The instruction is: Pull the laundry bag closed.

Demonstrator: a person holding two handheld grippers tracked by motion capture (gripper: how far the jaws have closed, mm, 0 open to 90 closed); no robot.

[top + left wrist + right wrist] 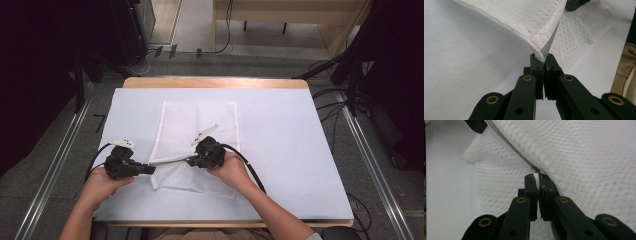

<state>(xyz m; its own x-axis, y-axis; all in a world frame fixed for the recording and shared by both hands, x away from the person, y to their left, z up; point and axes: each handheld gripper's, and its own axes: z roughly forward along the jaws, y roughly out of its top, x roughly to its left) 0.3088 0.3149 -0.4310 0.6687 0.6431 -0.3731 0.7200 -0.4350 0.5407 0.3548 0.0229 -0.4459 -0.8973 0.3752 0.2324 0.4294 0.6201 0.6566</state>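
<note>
Mesh bag (200, 125), white and flat, lies near the middle of the tabletop (280, 150), and we see its near edge raised off the surface where both grippers have hold of it. Largest of what we see is the tabletop itself, covered in a pale sheet, with a strip of bare wood showing along its far edge. On it the bag spreads away from us, its far part lying smooth and its near part bunched and folded under the hands.

Along that lifted near edge runs the zipper (519, 155), a grey line stretched taut between the two grippers. Our left gripper (150, 169) sits at the bag's near left corner; in the left gripper view its jaws are pressed together on the corner of the mesh bag (529, 22), right at the end of the zipper tape. Our right gripper (191, 161) is further along the same edge, over the bag; in the right gripper view its jaws are clamped on a white tab just below the small brass zipper pull (534, 169). Both hands rest low, close to the tabletop's near edge.
</note>
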